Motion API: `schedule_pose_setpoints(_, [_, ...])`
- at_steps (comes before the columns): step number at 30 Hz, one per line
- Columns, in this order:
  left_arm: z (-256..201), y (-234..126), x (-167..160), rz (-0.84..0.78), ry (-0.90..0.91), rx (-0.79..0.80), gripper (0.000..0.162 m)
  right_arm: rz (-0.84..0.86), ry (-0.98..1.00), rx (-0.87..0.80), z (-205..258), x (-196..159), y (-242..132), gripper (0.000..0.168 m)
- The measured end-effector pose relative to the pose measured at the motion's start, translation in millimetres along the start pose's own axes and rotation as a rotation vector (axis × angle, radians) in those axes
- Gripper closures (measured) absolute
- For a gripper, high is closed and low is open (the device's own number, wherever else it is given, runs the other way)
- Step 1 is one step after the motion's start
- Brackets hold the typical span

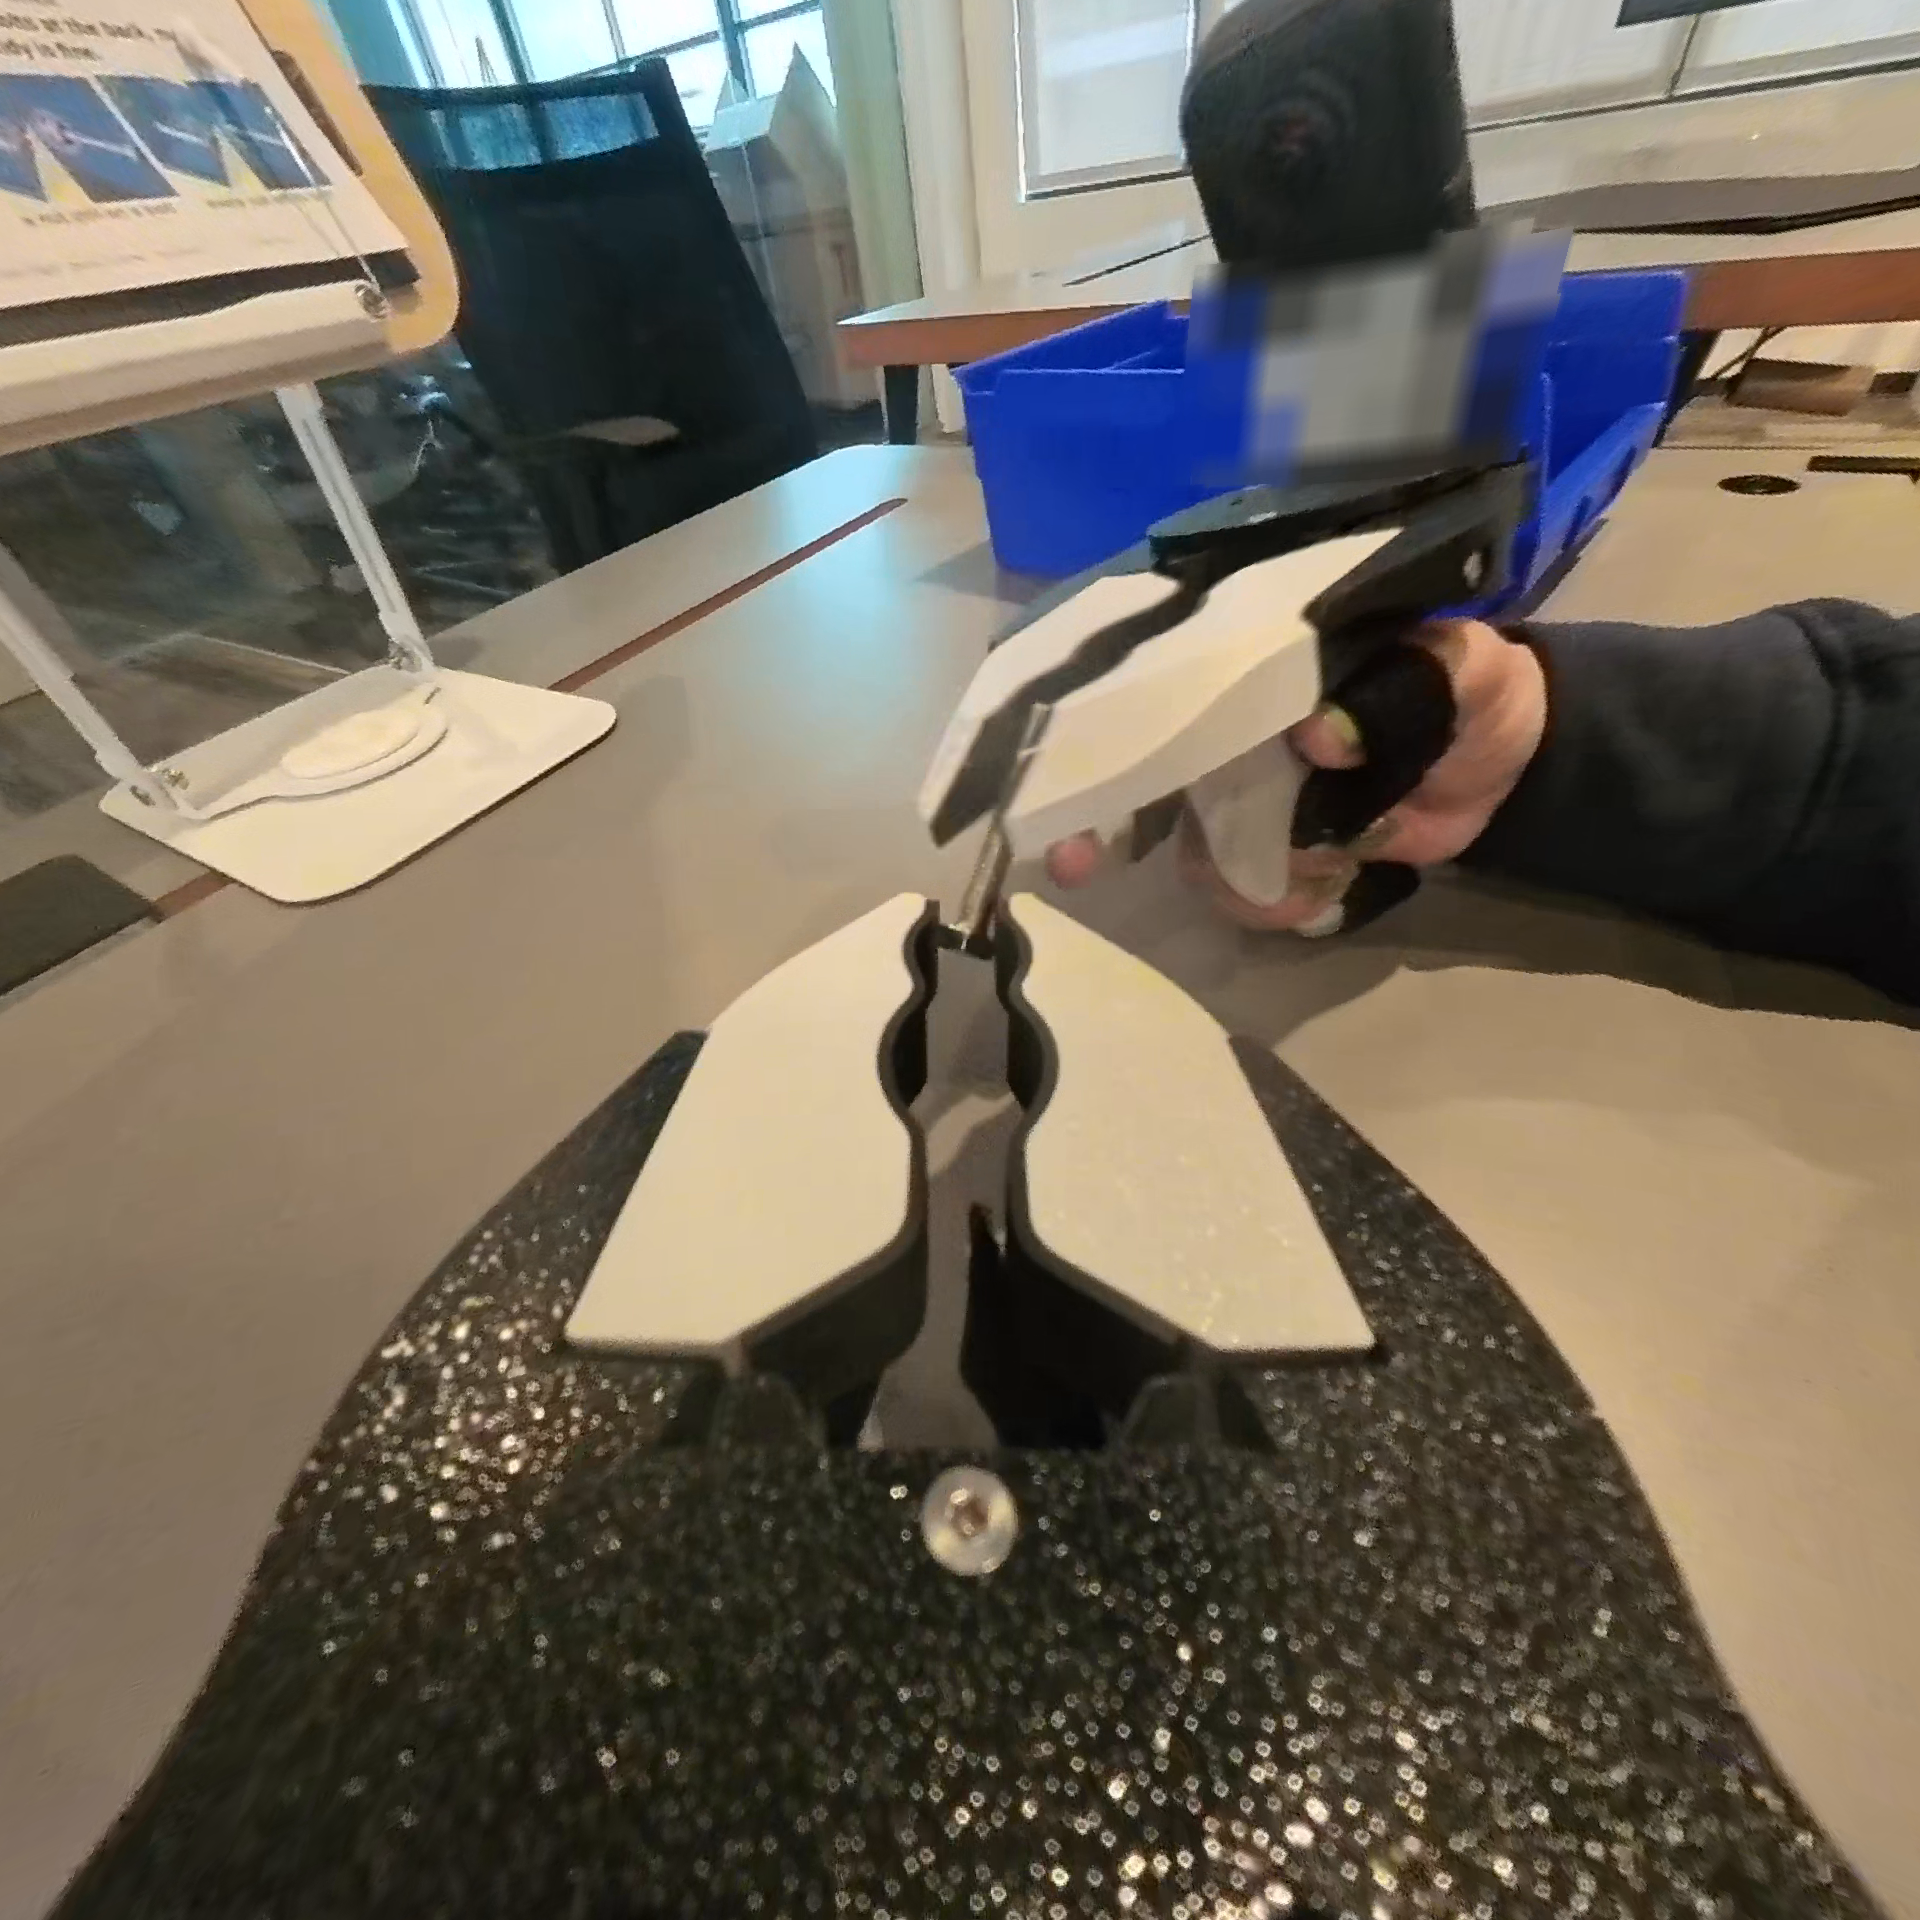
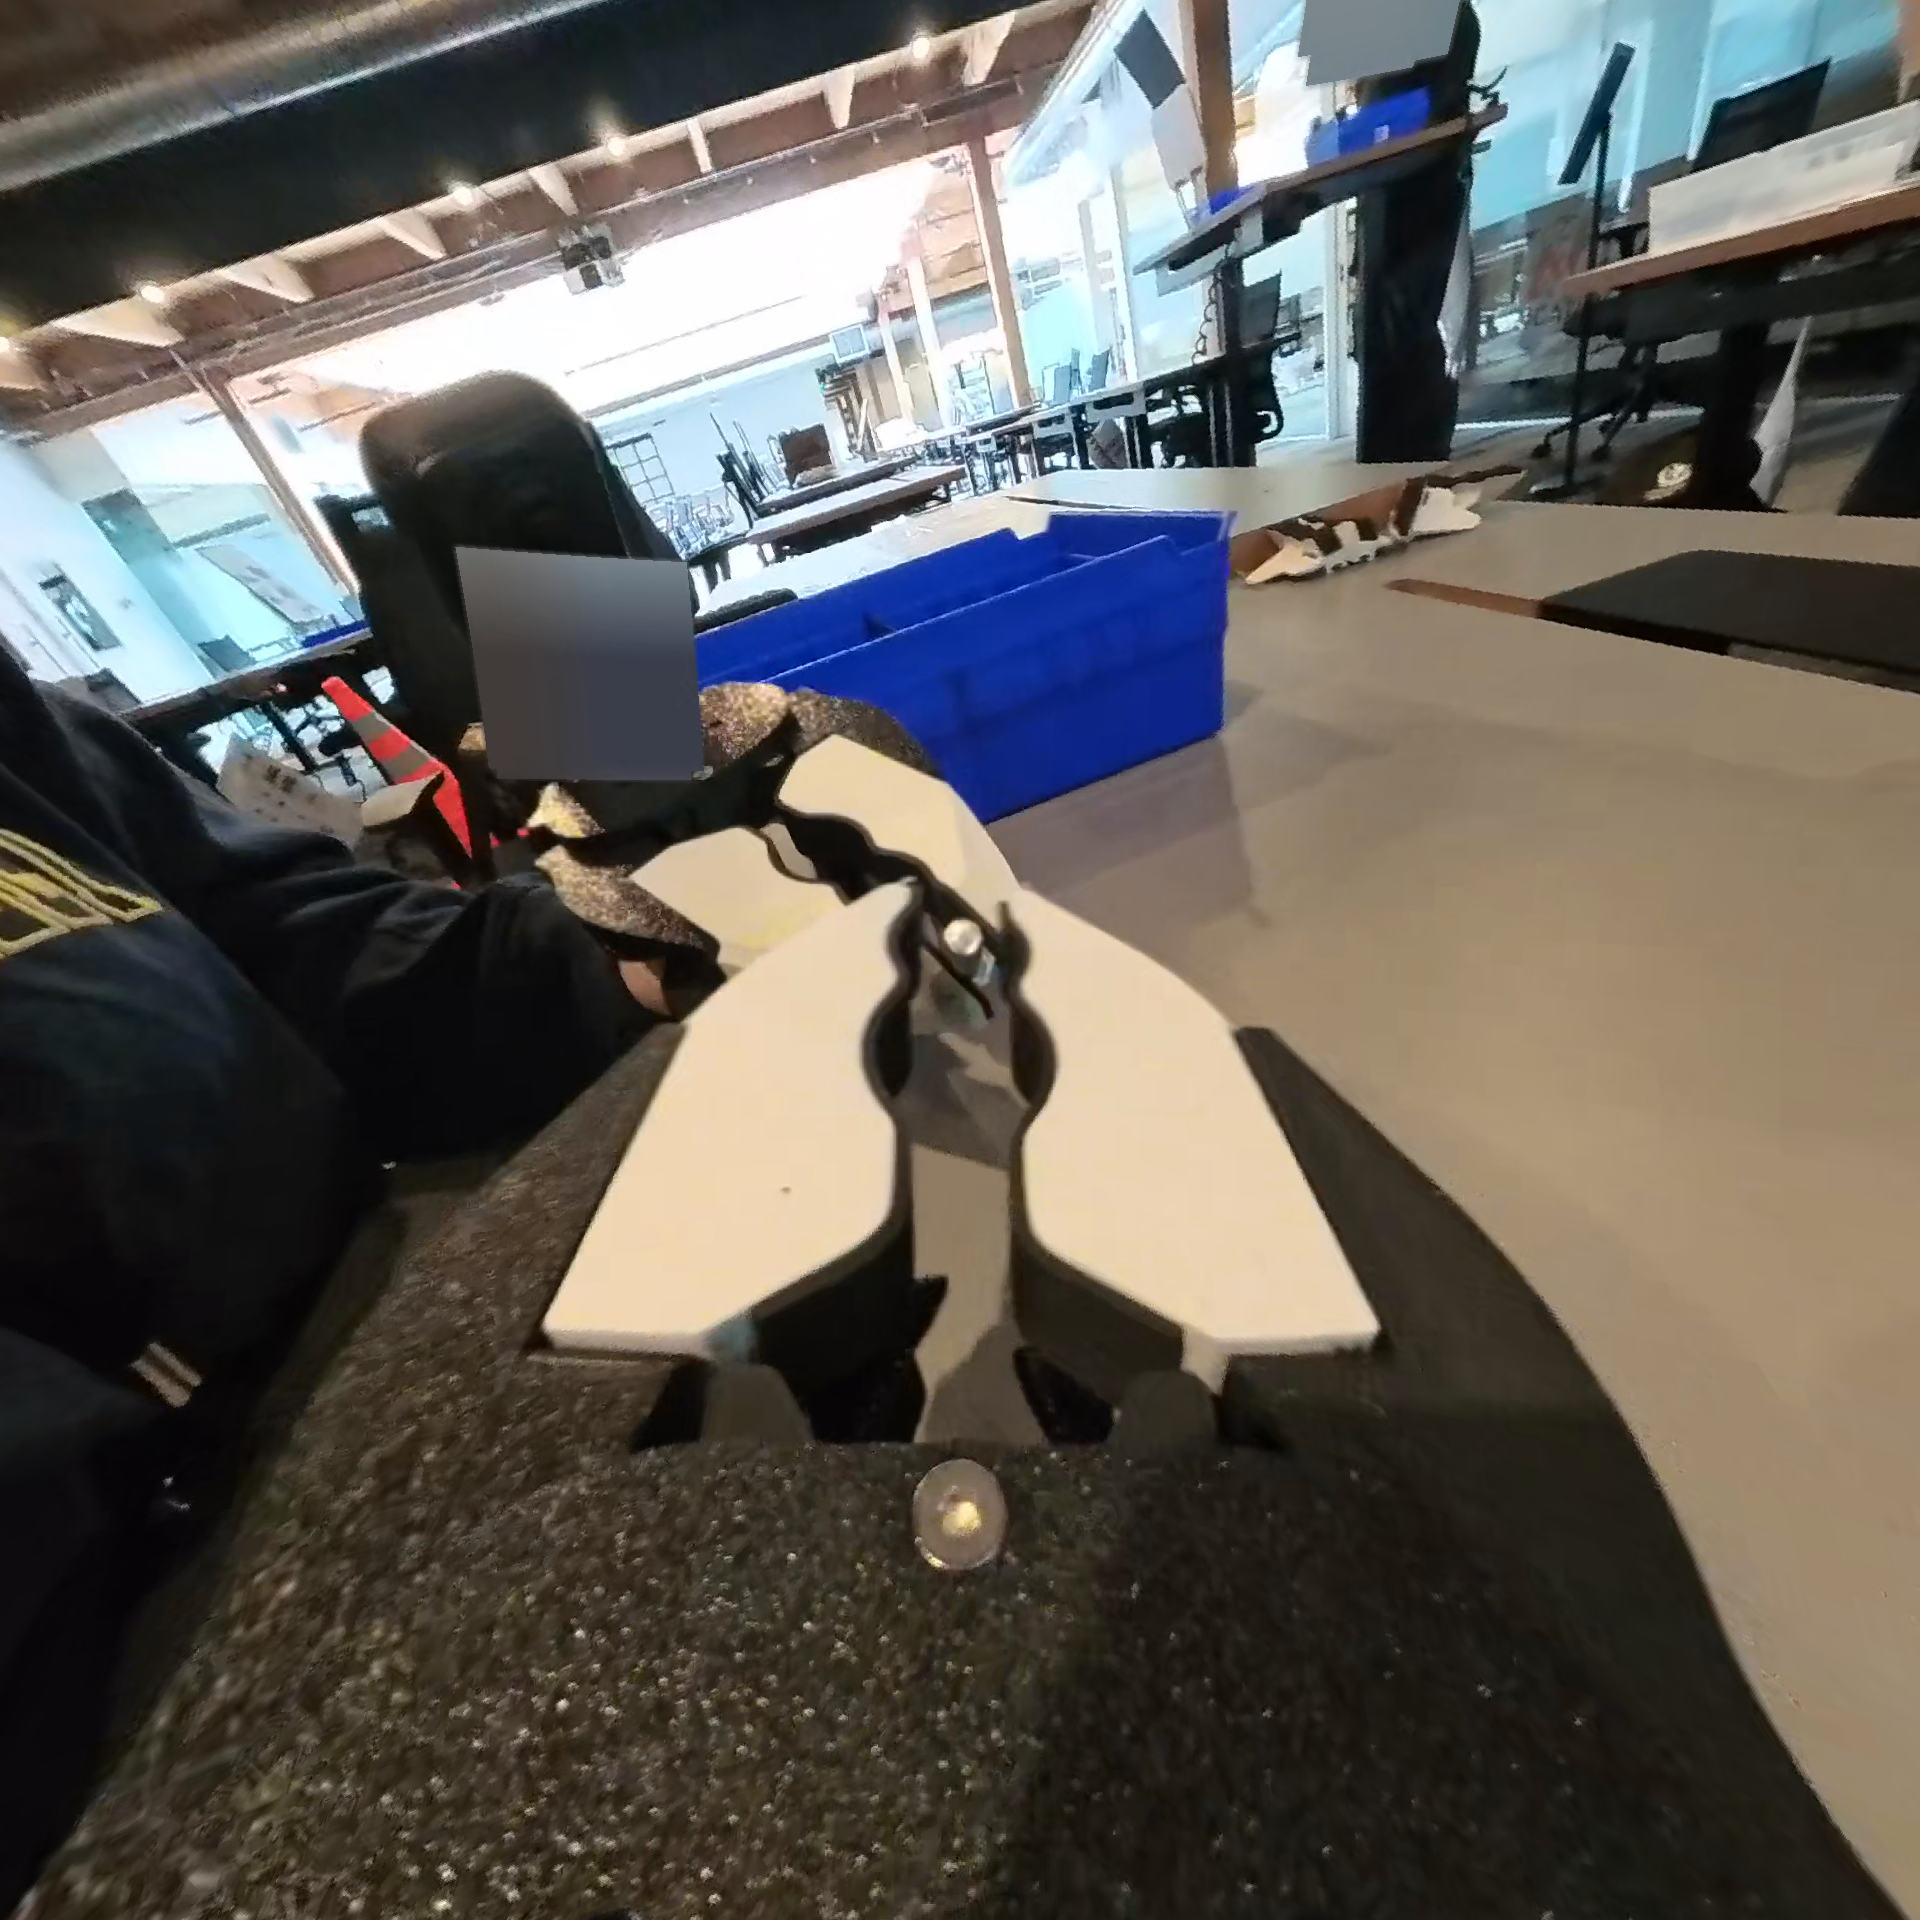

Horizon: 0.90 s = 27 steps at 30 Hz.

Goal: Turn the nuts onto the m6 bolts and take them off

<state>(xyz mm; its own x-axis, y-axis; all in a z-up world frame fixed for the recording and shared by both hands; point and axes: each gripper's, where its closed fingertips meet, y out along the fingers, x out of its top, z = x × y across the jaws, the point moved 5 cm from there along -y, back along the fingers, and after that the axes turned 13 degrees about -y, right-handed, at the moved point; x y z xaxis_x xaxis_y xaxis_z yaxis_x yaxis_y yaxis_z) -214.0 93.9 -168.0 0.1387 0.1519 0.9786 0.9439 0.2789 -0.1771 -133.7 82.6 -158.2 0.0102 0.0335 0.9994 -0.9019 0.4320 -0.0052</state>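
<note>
A silver m6 bolt (image 1: 987, 883) spans the two grippers just above the grey table (image 1: 468, 1091). My left gripper (image 1: 966, 927) is shut at its fingertips on a small dark nut (image 1: 958, 940) at the bolt's lower end. My right gripper (image 1: 992, 821) comes in from the upper right, tilted down, and is shut on the bolt's upper part. In the right wrist view my right gripper (image 2: 956, 914) pinches the bolt (image 2: 962, 943), and the left gripper (image 2: 831, 831) meets it from behind. How far the nut is threaded on is hidden.
A blue bin (image 1: 1091, 447) stands on the table behind the grippers; it also shows in the right wrist view (image 2: 1039, 665). A white sign stand (image 1: 343, 790) is at the left. A hand (image 1: 1455, 748) and dark sleeve lie at the right. A black mat (image 2: 1745, 603) lies far right. My two grippers' fingertips are within a few centimetres of each other.
</note>
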Motion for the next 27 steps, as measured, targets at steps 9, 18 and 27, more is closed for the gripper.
schedule_pose_setpoints(9, [16.7,1.2,-5.1,0.04,0.07,0.205,0.128,0.178,-0.104,-0.177,-15.4,-11.2,-6.3,0.163])
schedule_pose_setpoints(18, [26.7,-2.1,-5.9,0.058,0.176,0.384,0.138,0.636,-0.305,-0.212,-10.7,-41.8,-5.9,0.163])
schedule_pose_setpoints(27, [29.9,-3.3,-6.9,0.061,0.141,0.393,0.143,0.663,-0.256,-0.176,-7.0,-50.3,-0.1,0.162])
